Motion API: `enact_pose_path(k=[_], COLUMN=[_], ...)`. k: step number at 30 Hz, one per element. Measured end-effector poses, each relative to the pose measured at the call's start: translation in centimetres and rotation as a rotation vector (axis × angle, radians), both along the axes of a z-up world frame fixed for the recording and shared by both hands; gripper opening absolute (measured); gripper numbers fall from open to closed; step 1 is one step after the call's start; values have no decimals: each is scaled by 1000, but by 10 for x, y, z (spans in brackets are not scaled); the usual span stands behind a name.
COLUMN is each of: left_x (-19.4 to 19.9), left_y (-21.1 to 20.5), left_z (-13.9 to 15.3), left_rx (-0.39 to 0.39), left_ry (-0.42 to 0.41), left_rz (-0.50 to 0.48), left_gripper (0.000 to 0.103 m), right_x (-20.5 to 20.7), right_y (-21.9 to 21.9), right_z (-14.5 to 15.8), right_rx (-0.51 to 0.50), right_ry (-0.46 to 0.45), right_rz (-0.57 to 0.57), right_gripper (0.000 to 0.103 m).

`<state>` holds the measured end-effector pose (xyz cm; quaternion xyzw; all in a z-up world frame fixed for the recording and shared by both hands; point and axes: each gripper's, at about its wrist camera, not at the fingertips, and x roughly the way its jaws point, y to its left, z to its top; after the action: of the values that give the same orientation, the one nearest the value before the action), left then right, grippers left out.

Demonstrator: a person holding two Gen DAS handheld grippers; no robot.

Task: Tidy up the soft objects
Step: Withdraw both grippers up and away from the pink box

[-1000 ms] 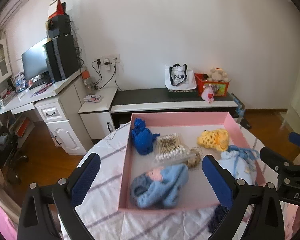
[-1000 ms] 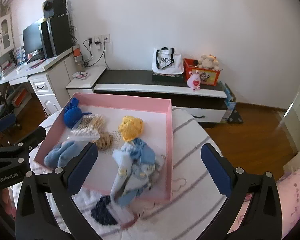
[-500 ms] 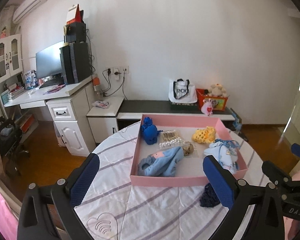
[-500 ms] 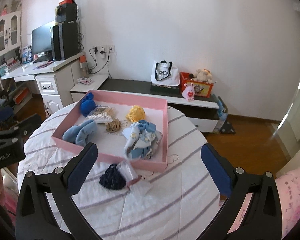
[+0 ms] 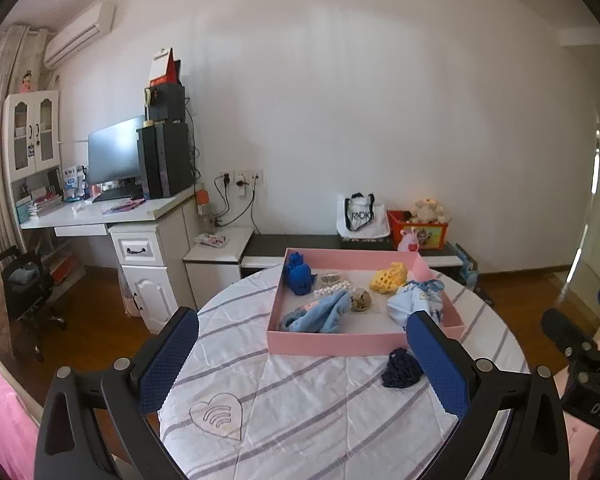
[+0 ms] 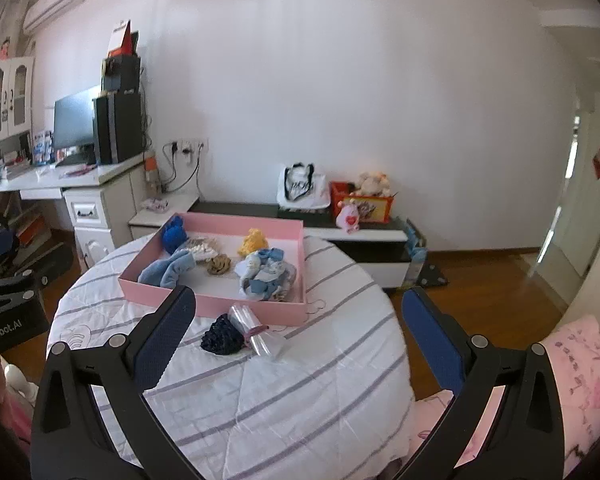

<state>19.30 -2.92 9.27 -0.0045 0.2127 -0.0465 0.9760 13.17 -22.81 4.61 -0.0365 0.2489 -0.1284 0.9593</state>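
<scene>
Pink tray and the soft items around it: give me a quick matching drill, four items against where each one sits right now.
Items:
1. royal blue knit toy
2. yellow crochet piece
3. light blue plush
4. navy knit pouch

Places:
A. near-left part of the pink tray
B. on the striped tablecloth, outside the tray
C. far-left corner of the tray
D. far-right part of the tray

Pairs: 1-C, 2-D, 3-A, 4-B

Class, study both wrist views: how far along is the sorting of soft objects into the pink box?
Done: the royal blue knit, yellow knit, light blue cloth and pale blue bundle lie inside the pink box. In hand: nothing; the left hand-held gripper and right hand-held gripper are open. Left: the navy knit piece and clear plastic bag sit on the tablecloth.
</scene>
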Motion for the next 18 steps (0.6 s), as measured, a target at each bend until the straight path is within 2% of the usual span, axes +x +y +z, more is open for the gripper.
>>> enact_pose_path(k=[11,18], left_x=[-67,-99], left_y=[-4,-6], left_z=[-5,-11], left_rx=[1,8], left_ry=[-115,-192], left_rz=[13,28], left_gripper=[103,103], right_x=[-49,-64], right_y=[0,6], right_z=[18,20], right_rx=[-56,-58], right_ry=[-123,-151], right_rz=[-30,-8], right_gripper=[103,103])
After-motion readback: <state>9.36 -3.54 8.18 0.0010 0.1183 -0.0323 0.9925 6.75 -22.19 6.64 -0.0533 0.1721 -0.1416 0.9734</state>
